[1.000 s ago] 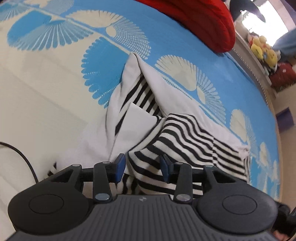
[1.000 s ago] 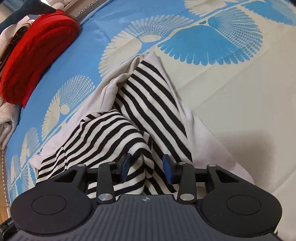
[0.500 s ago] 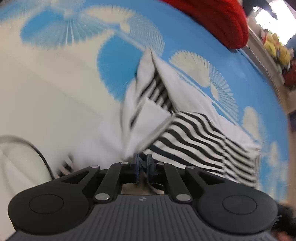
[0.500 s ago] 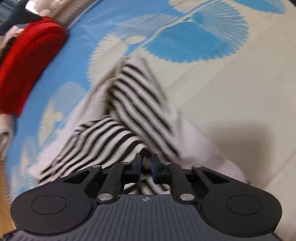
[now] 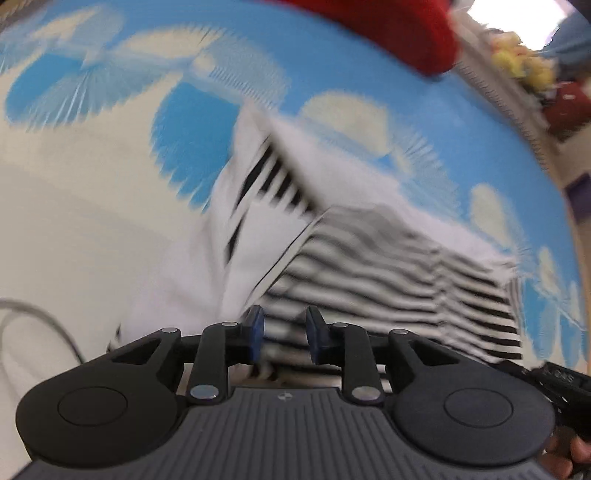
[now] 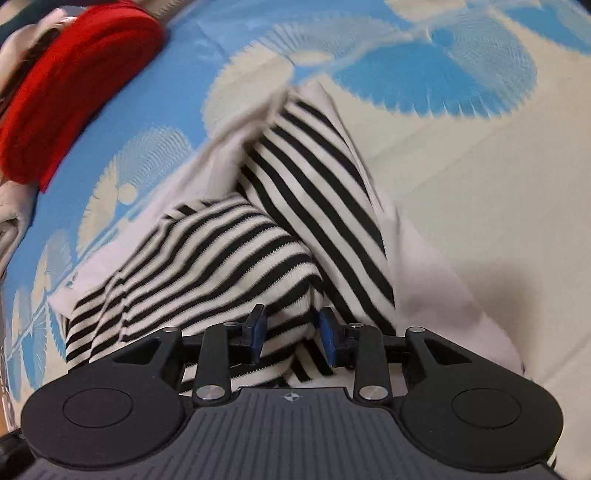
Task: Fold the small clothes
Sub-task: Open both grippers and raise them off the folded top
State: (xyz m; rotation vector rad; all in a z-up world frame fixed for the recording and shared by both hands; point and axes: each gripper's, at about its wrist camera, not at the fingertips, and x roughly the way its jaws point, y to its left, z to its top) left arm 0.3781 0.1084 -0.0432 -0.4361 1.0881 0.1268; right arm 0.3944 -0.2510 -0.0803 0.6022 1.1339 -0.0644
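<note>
A small black-and-white striped garment (image 5: 369, 266) with white panels lies bunched on the blue and cream bedsheet (image 5: 92, 221). The left wrist view is blurred. My left gripper (image 5: 284, 334) hangs over the garment's near edge, its jaws apart and opening, with striped cloth showing in the gap. In the right wrist view the same garment (image 6: 229, 251) is folded into a peak. My right gripper (image 6: 292, 332) straddles a striped fold at the near edge. Its jaws are opening too, and the blue pads (image 6: 258, 330) stand off the cloth.
A red cushion (image 6: 74, 88) lies at the far side of the bedsheet (image 6: 480, 184), also seen as the red cushion (image 5: 406, 33). Soft toys (image 5: 524, 66) sit on a ledge beyond. A cable (image 5: 33, 314) curves at the left. Pale cloth (image 6: 11, 221) is piled at the left edge.
Both grippers closed on the striped cloth half a second ago and have since opened again. The garment's near edge shifted slightly; the left view swung and blurred.
</note>
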